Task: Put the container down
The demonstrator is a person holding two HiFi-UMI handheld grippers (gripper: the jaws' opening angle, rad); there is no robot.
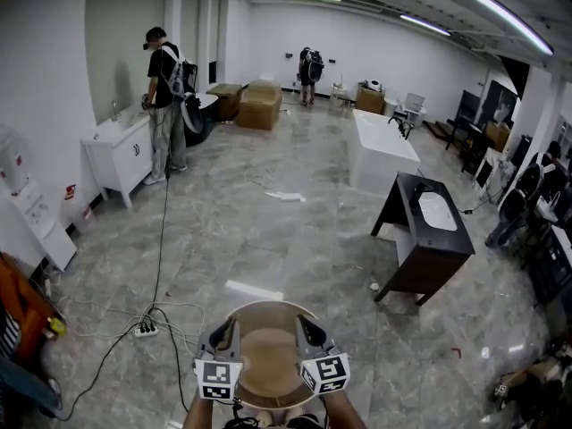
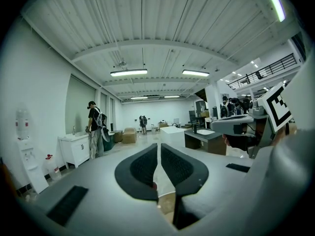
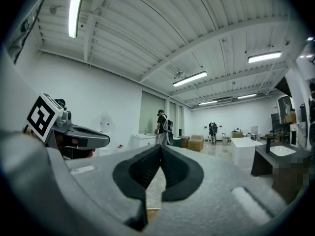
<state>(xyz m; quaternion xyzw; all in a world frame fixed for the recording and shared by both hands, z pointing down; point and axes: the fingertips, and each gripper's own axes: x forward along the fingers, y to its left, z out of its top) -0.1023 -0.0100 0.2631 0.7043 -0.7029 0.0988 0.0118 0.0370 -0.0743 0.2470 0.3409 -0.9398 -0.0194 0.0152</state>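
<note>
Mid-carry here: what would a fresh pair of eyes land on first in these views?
The round clear container at the bottom centre of the head view, pinched at its rim by the left gripper and the right gripper, over the grey marble floor. Beyond it, a dark vanity with a white basin stands at right, and a person works at a white cabinet far left.

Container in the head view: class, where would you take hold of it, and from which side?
By its rim, at opposite points left and right, coming from the near side. The container is round and likely too wide for the jaws, but its thin wall fits between them. The left gripper and right gripper hold it so.
</note>
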